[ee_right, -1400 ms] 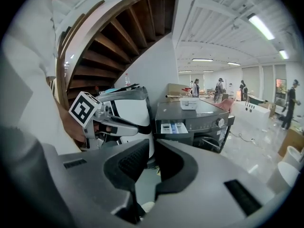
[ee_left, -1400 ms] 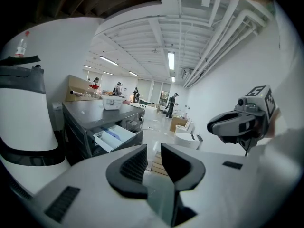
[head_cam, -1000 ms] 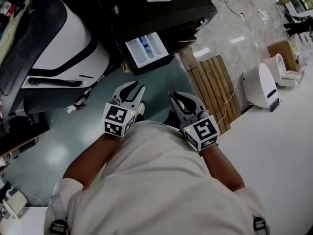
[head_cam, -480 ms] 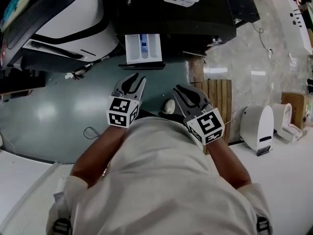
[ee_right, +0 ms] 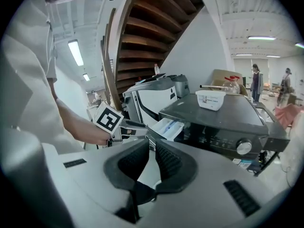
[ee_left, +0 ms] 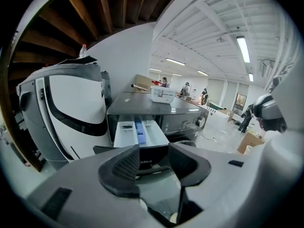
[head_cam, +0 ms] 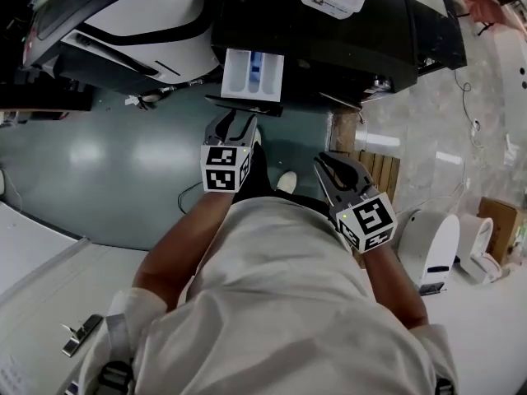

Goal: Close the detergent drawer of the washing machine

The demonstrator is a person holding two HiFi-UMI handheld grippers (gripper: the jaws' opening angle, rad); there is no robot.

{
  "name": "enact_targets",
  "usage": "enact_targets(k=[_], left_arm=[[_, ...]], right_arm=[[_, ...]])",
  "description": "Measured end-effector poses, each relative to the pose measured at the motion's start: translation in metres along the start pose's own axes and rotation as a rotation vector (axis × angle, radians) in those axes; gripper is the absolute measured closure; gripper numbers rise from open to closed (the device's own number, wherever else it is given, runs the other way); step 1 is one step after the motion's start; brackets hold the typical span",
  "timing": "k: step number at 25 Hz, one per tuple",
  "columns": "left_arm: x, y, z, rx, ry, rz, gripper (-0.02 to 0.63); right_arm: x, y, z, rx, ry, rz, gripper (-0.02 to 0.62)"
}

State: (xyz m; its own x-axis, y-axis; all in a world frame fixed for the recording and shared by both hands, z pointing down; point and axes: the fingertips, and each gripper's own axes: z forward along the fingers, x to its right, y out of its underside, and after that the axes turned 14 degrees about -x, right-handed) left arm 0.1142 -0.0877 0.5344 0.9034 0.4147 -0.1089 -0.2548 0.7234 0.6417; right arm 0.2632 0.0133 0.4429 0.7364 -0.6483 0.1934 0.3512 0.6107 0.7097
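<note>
The left gripper [head_cam: 235, 122] is facing the detergent drawer [head_cam: 251, 72], its empty fingers having just been opening. Push the drawer's front squarely inward. The right gripper [head_cam: 329, 164] is holding its fingers almost together.

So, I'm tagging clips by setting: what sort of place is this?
Probably a big open workshop or test hall, not a home: a washing machine stands among other white machines, under a high ceiling with strip lights.

Head view: overhead, looking steeply down, washer [head_cam: 329, 39] at the top edge.
Left gripper view: low and near, facing the drawer [ee_left: 137, 133] head-on.
Right gripper view: farther right, oblique to the washer front.
Shared: drawer, washer top.
</note>
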Motion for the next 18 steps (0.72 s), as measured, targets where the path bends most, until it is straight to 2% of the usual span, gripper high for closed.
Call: enact_targets(k=[4, 18], left_arm=[[-0.006, 0.001, 0.017, -0.020, -0.042, 0.008, 0.420], [-0.011, 0.002, 0.036, -0.043, -0.124, -0.020, 0.425]], right_arm=[[0.017, 0.001, -0.003, -0.001, 0.004, 0.043, 0.569], [0.036, 0.001, -0.007, -0.020, -0.006, 0.030, 0.569]])
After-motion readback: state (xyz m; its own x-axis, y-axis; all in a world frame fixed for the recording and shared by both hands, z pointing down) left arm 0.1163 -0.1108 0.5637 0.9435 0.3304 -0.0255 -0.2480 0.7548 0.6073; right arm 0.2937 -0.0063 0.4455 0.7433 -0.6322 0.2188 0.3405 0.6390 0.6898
